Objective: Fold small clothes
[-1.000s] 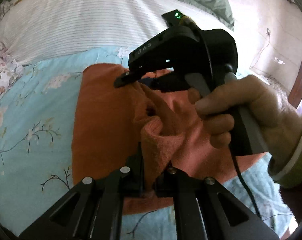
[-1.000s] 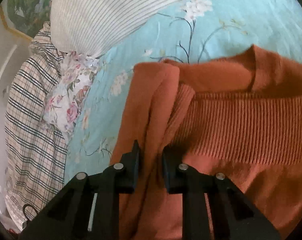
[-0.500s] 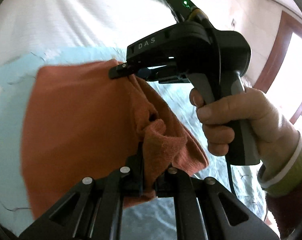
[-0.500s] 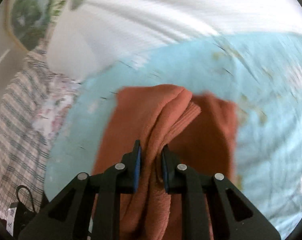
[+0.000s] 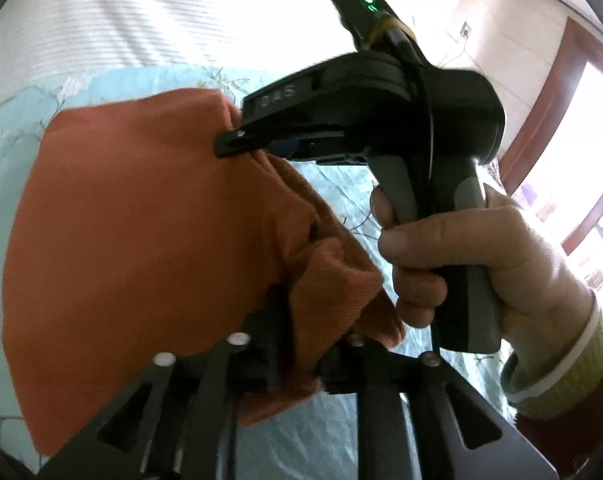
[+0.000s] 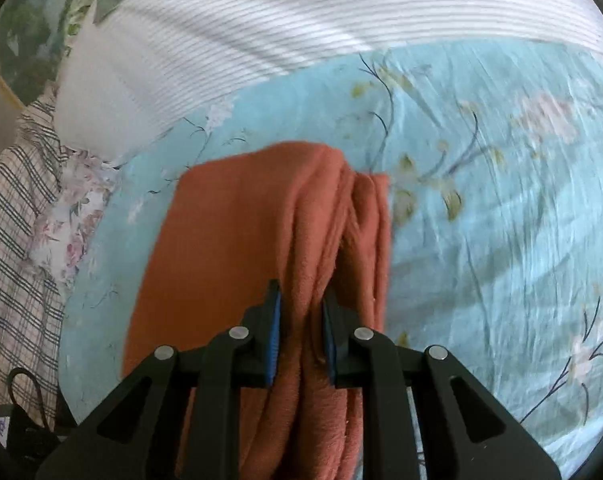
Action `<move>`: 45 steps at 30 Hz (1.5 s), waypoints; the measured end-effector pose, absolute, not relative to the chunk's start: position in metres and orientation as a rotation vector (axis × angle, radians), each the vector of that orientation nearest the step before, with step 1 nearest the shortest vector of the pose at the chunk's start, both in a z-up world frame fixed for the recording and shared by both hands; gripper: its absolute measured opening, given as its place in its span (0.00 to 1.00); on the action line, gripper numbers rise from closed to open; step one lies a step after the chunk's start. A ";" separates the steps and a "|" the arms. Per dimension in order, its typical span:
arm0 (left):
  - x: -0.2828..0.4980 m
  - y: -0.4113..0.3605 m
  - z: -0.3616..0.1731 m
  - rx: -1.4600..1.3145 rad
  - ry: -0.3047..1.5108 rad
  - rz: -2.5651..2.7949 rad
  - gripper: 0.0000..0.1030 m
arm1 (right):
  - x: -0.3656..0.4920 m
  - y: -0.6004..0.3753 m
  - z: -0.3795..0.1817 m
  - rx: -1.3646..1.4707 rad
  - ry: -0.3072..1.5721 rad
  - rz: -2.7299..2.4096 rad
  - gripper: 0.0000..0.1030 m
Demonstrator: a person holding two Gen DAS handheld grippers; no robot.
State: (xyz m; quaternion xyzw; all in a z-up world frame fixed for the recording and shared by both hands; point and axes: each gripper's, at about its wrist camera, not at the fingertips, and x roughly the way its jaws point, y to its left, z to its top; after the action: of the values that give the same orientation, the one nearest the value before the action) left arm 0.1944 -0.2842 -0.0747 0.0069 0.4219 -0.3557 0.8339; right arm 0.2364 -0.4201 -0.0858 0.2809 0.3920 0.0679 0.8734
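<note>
The orange sweater (image 6: 237,248) is clamped by the left gripper (image 5: 297,344) and the right gripper (image 6: 299,336); its long axis runs away from the right camera over the floral bedsheet (image 6: 481,200).

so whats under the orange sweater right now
The orange sweater hangs from both closed grippers, the left gripper and the right gripper. Around it shows the blue floral bedsheet. The patch directly beneath is covered.

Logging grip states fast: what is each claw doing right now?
Left claw: shut on the orange garment.
Right claw: shut on the orange garment.
</note>
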 end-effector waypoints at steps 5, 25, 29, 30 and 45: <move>0.194 -0.251 -0.070 0.005 0.899 -0.725 0.61 | 0.220 -0.430 -0.080 0.608 0.790 0.094 0.32; 0.330 -0.103 -0.117 -0.429 1.135 -0.618 0.74 | 0.203 -0.419 -0.104 0.724 0.851 0.168 0.77; 0.351 -0.112 -0.119 -0.450 1.133 -0.649 0.72 | 0.212 -0.417 -0.113 0.726 0.882 0.186 0.70; 0.353 -0.117 -0.121 -0.440 1.141 -0.664 0.61 | 0.213 -0.415 -0.114 0.721 0.886 0.186 0.57; 0.273 -0.044 -0.075 -0.373 1.032 -0.629 0.25 | 0.189 -0.325 -0.073 0.694 0.788 0.363 0.25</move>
State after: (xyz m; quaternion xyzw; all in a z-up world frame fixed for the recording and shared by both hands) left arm 0.2727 -0.0438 -0.0750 -0.1743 0.4823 -0.2940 0.8066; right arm 0.1893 -0.3254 -0.0730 0.3293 0.3741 0.1723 0.8496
